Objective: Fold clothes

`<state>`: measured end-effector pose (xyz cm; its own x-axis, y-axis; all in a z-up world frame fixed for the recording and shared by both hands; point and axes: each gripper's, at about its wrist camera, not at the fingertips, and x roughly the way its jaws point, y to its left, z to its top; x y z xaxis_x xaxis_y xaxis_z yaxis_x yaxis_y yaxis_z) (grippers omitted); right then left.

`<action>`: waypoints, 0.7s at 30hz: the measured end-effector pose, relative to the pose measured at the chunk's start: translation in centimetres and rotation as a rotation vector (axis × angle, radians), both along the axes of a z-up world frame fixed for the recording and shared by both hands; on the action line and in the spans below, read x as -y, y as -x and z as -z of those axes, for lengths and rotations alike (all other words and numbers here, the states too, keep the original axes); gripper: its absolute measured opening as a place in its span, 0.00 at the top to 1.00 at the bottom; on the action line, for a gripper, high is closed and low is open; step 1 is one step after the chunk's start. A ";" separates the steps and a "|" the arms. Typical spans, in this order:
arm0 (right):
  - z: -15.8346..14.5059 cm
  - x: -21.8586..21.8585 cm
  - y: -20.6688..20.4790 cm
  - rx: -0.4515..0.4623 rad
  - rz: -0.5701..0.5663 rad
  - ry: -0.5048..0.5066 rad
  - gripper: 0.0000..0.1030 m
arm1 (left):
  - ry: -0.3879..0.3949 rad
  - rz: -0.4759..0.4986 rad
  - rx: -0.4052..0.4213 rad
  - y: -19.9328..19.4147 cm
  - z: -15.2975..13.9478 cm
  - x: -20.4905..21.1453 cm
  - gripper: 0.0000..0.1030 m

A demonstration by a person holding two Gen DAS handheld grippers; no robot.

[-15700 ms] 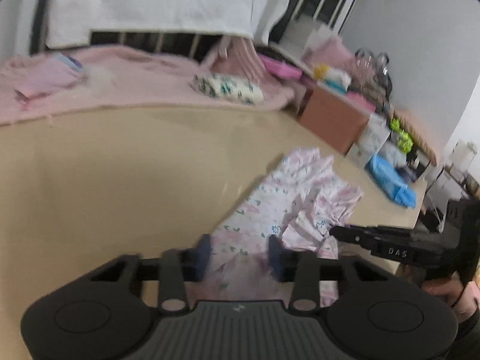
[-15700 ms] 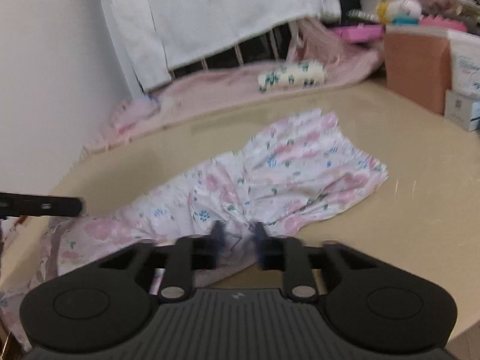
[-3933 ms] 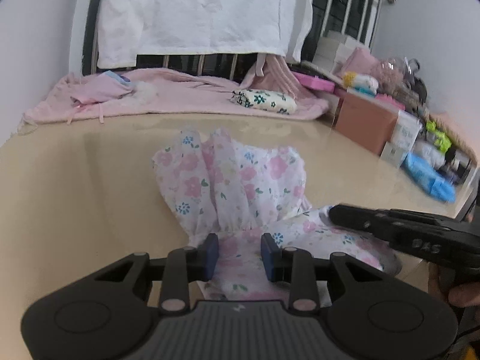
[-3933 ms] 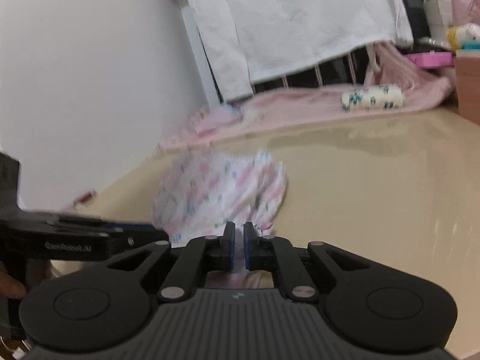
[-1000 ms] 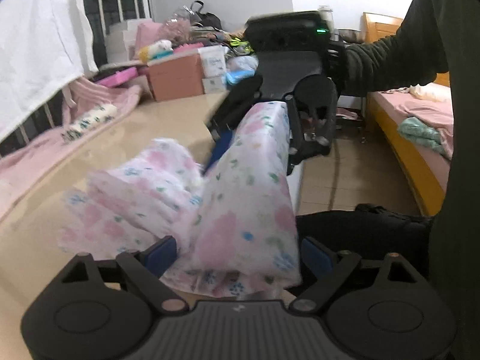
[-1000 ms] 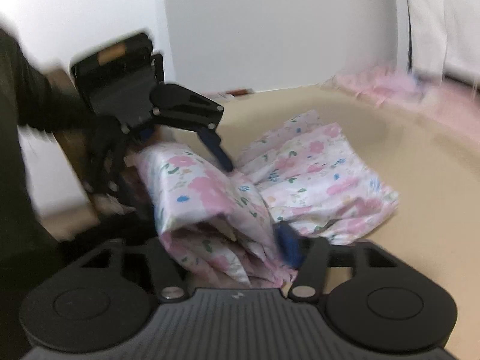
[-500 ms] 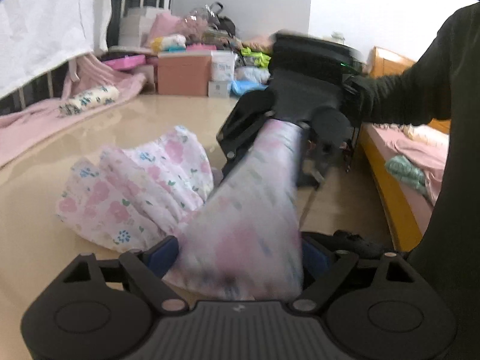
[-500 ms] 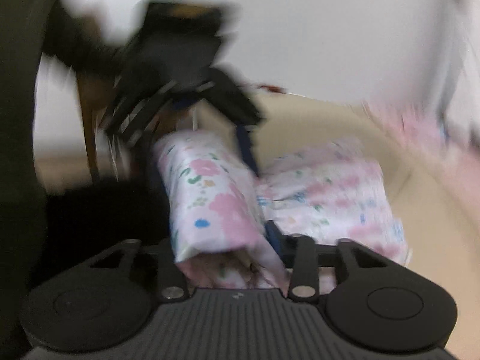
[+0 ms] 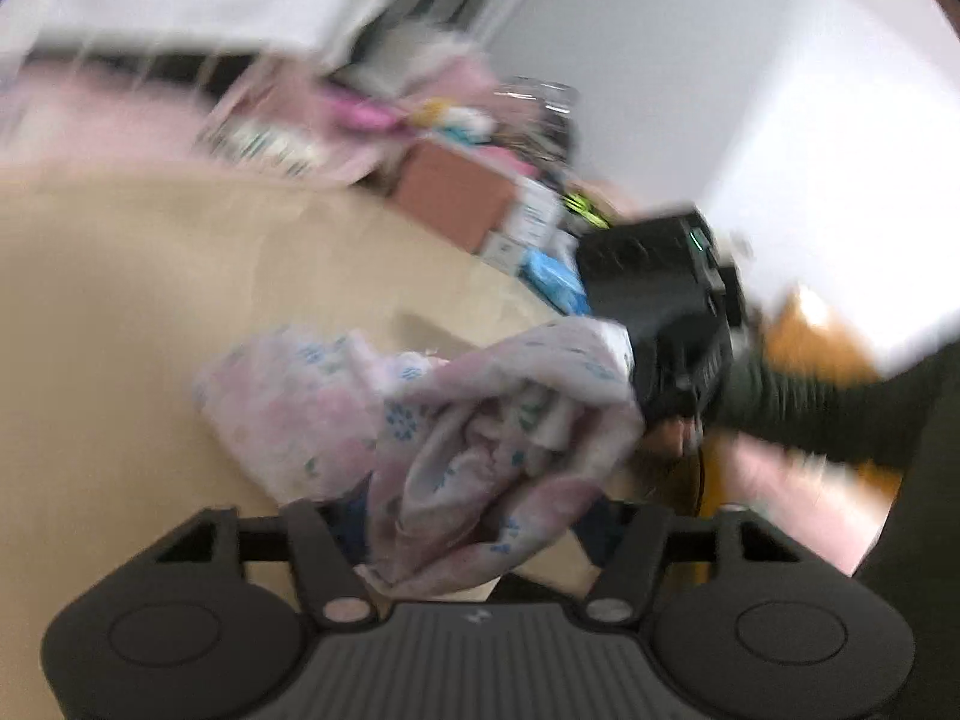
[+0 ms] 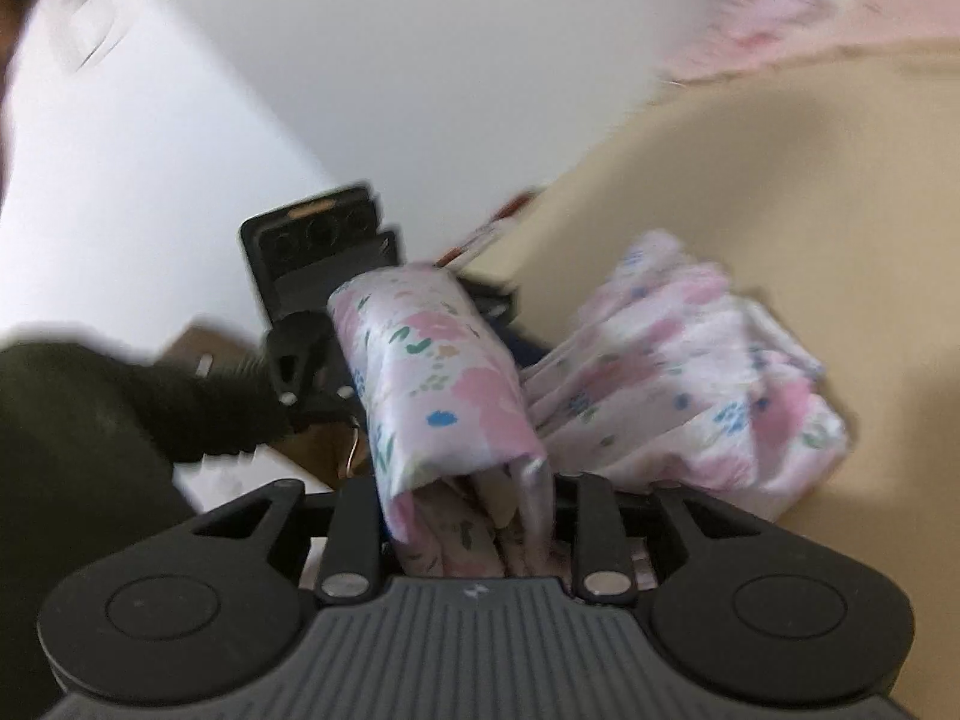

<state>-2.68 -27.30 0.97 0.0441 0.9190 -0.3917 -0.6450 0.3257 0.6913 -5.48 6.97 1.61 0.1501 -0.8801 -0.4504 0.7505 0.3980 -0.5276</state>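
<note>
A pink floral garment [image 9: 480,420] lies bunched at the near edge of the beige table [image 9: 150,276]. One rolled end stretches between the two grippers. My left gripper [image 9: 474,522] has its jaws spread wide around the thick fold. My right gripper [image 10: 474,510] also has wide jaws, with the rolled fold [image 10: 438,384] filling the gap. The rest of the garment [image 10: 690,396] rests on the table [image 10: 810,192] to the right. Each gripper shows in the other's view, the right gripper body [image 9: 660,300] and the left gripper body [image 10: 318,276]. Both views are blurred.
At the table's far side are a pink blanket [image 9: 90,120], a rolled floral bundle [image 9: 264,144], a brown box [image 9: 456,198] and cluttered packages. A white wall [image 10: 300,60] stands on the left in the right wrist view. My dark sleeve [image 9: 840,414] crosses the right.
Both grippers have swung fast with the rolled fold between them; the left view has turned back toward the table and the far clutter. The fold now looks looser and more crumpled.
</note>
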 end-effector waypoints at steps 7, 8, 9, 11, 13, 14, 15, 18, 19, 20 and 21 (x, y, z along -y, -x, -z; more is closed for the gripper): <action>-0.5 3.0 1.5 -0.013 0.315 -0.050 0.48 | 0.073 -0.142 -0.433 -3.5 1.9 -0.4 0.70; -0.6 3.0 2.2 -0.001 0.374 -0.030 0.52 | 0.080 -0.159 -0.471 -3.8 2.2 -0.4 0.73; -0.7 3.0 2.8 -0.013 0.449 -0.012 0.54 | 0.095 -0.166 -0.482 -3.8 2.2 -0.4 0.73; -0.5 2.9 3.7 -0.049 0.568 -0.019 0.66 | 0.115 -0.181 -0.482 -3.8 1.7 -0.4 0.71; -0.4 3.1 4.4 -0.075 0.667 -0.033 0.69 | 0.141 -0.204 -0.498 -3.7 1.4 -0.6 0.60; -0.4 3.0 4.7 -0.069 0.701 -0.024 0.69 | 0.155 -0.216 -0.501 -3.6 1.2 -0.7 0.43; -0.6 2.6 4.9 -0.039 0.711 0.008 0.69 | 0.158 -0.222 -0.485 -3.2 1.0 -0.8 0.36; -1.1 1.3 5.5 0.054 0.740 0.105 0.56 | 0.098 -0.225 -0.409 -2.1 0.0 -0.8 0.29; -1.4 0.8 5.7 0.087 0.745 0.129 0.48 | 0.079 -0.227 -0.387 -1.8 -0.3 -0.8 0.29; -1.7 0.6 6.0 0.115 0.751 0.136 0.39 | 0.073 -0.234 -0.364 -1.5 -0.7 -1.0 0.28; -2.1 0.9 6.5 0.133 0.768 0.137 0.33 | 0.073 -0.258 -0.334 -1.3 -1.0 -1.4 0.26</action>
